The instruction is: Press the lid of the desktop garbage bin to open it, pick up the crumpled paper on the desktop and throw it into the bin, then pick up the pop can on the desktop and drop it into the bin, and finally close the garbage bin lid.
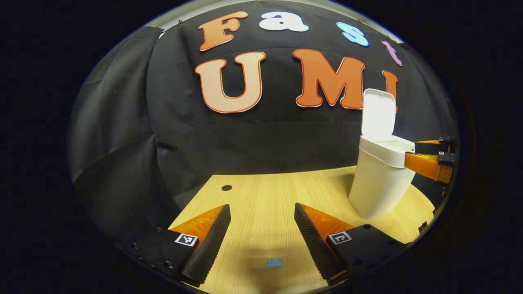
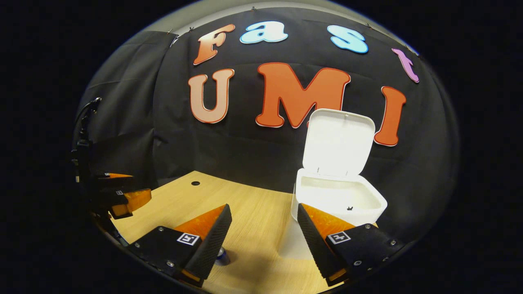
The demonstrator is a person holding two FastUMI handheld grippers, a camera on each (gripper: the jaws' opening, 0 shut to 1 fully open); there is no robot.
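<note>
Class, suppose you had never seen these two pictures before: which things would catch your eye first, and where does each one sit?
First the white garbage bin, standing on the wooden desktop with its lid flipped upright and open against the dark wall. Next the right gripper, fingers spread wide just before the bin, and the left gripper, likewise open over bare wood. A pop can peeks out beside the right gripper's finger.

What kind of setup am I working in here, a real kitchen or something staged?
Staged, most likely: a demo booth. A black cloth wall backs a bare wooden desktop with a cable hole, and a white desktop bin stands open.
</note>
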